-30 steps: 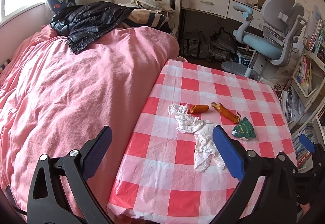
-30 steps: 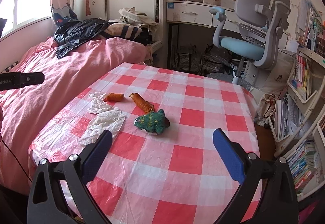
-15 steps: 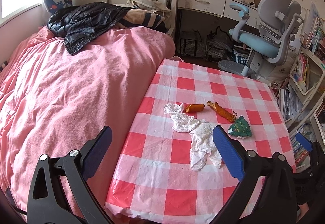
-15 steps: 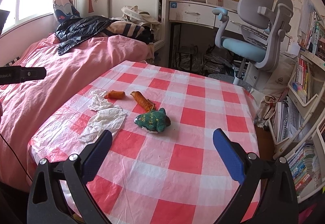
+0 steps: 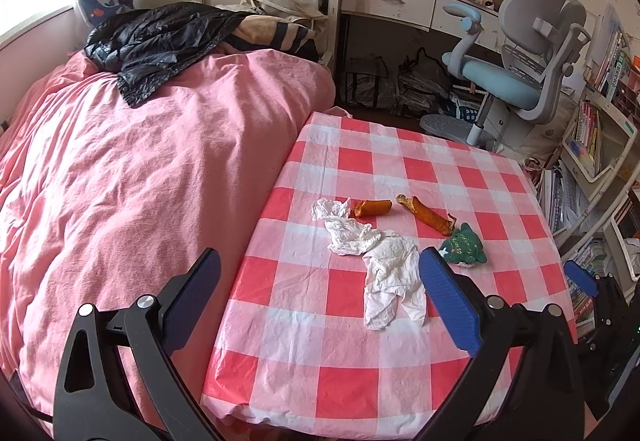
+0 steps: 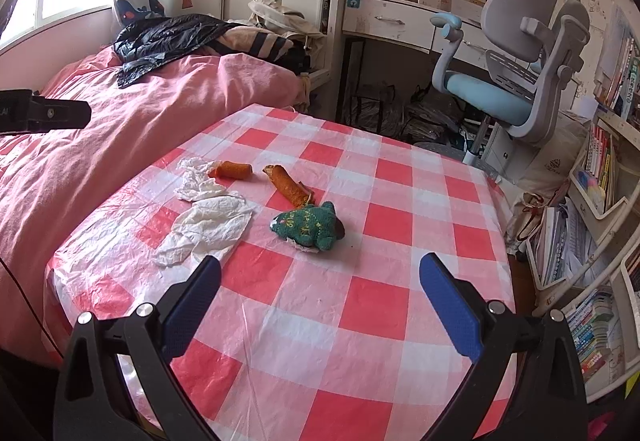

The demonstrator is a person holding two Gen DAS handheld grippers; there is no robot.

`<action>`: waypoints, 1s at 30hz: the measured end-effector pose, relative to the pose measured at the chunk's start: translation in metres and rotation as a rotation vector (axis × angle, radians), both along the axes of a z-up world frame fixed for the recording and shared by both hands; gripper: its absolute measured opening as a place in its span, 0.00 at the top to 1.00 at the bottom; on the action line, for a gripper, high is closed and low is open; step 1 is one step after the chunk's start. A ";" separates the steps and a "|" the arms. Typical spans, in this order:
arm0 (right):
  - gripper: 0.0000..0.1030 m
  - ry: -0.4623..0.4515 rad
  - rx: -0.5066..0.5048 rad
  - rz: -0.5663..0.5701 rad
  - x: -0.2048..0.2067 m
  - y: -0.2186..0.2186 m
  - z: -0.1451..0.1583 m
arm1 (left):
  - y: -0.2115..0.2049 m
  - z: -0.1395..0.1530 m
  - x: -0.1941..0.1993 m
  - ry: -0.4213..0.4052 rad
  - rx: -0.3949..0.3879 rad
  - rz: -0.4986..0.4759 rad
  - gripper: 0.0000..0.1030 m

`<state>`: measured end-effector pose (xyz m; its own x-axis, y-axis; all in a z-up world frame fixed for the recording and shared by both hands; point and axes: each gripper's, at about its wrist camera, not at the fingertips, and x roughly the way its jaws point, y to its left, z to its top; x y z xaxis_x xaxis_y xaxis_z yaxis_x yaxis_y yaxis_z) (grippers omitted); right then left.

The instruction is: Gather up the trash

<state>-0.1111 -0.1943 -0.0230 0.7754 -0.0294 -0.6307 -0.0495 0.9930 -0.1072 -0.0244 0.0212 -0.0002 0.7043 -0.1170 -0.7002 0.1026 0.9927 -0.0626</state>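
Above a checked table (image 6: pixel 400 225) beside a pink bed (image 5: pixel 140 161), left tongs (image 5: pixel 316 281) and right tongs (image 6: pixel 320 281) are held wide and empty. Crumpled tissues (image 6: pixel 208 221), two orange wrappers (image 6: pixel 288 187) and a green scrap (image 6: pixel 308 227) are spread mid-table; tissue should be pinched at a raised fold. No bin is seen.

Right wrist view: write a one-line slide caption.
Open right tool hovers above the checkered table, facing crumpled tissues, two orange wrappers and a green plush toy.

Red-and-white checked tablecloth (image 6: pixel 384 321), white tissues (image 6: pixel 208 225), orange wrappers (image 6: pixel 288 187), green plush toy (image 6: pixel 308 227), pink bedspread (image 5: pixel 132 169).
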 end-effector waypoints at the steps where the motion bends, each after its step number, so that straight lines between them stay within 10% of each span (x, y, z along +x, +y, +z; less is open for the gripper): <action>1: 0.08 0.000 0.005 -0.002 0.000 -0.001 0.000 | 0.000 0.000 0.000 0.002 0.000 -0.001 0.07; 18: 0.08 0.159 0.137 -0.184 0.057 -0.054 -0.037 | 0.001 -0.006 0.005 0.028 -0.018 -0.004 0.07; 30: 0.08 0.158 0.158 -0.056 0.072 -0.036 -0.039 | 0.005 -0.010 0.024 0.057 -0.026 0.020 0.07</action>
<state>-0.0389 -0.2302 -0.0618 0.6663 0.0389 -0.7447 0.0027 0.9985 0.0547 -0.0004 0.0265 -0.0105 0.6655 -0.1221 -0.7363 0.0782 0.9925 -0.0939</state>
